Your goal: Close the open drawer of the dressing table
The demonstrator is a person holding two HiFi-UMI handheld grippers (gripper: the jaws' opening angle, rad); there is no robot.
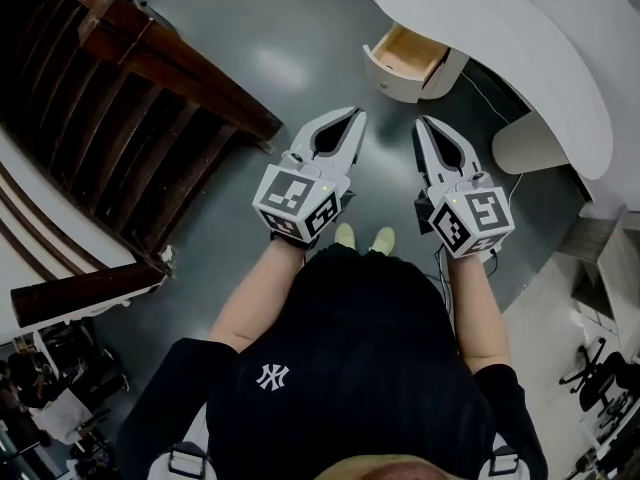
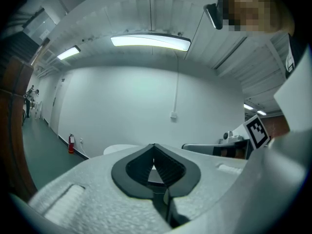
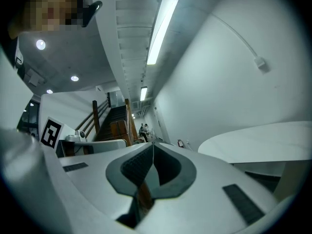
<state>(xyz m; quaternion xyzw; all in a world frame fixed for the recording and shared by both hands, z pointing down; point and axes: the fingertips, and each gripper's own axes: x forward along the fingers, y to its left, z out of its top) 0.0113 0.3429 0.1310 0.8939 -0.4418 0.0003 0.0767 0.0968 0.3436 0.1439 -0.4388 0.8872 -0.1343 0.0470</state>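
Grey floor (image 1: 270, 63) lies under left tongs (image 1: 357, 115) and right tongs (image 1: 421, 122), both clenched empty, short of open drawer (image 1: 405, 58)

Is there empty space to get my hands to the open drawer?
Yes. The grey floor between the wooden staircase and the open drawer is bare. The white tabletop is bare too. Clutter sits only in the lower corners.

drawer (image 1: 405, 56): one; white rounded front, pale wood interior; pulled open, level, projecting from beneath the desk's curved edge.
desk (image 1: 520, 48): white dressing table, smooth curved top, drawer unit below.
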